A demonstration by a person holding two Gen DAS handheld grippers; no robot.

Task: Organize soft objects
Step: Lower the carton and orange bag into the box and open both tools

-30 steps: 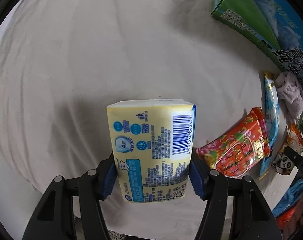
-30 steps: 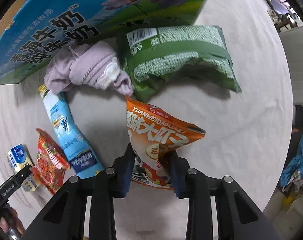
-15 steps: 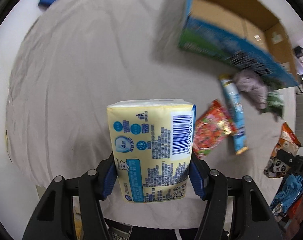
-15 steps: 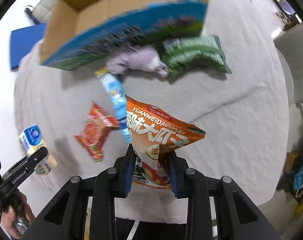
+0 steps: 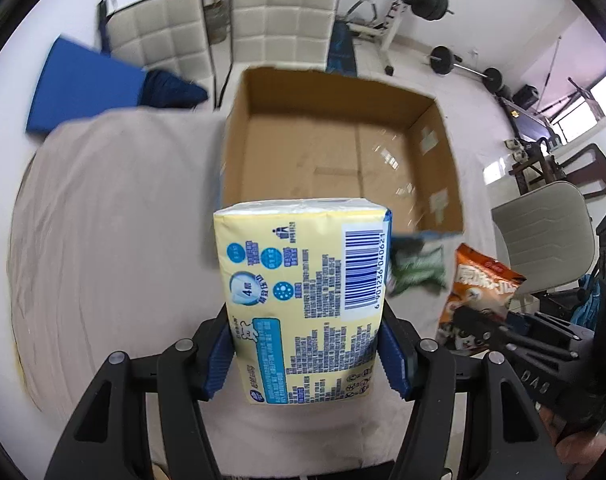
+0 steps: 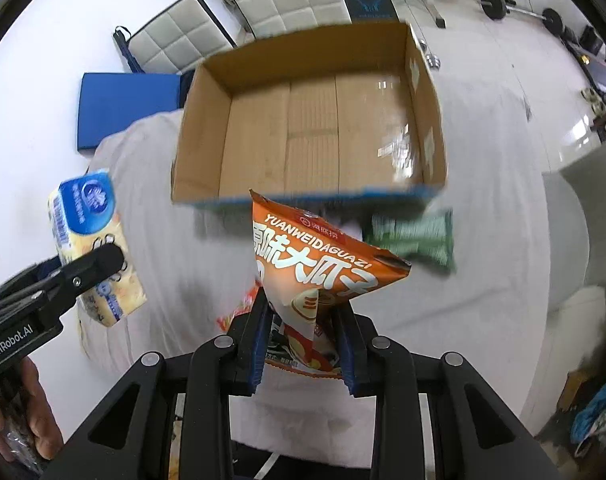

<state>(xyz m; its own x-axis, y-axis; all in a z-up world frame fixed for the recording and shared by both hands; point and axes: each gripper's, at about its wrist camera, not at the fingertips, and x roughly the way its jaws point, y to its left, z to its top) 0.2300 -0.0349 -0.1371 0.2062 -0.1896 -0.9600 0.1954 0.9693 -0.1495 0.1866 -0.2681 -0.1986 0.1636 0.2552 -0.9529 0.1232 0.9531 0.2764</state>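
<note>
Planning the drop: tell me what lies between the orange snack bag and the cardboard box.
Right wrist view: nothing; the orange snack bag overlaps the cardboard box near rim.

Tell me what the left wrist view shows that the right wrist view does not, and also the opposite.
Only the left wrist view shows the barcode side of the yellow tissue pack, clamped in the left gripper. Only the right wrist view shows the pack's blue end, a red packet partly hidden behind the right gripper, and the close grip on the orange snack bag. Both show the open cardboard box, seemingly empty, the green bag and the grey cloth.
</note>
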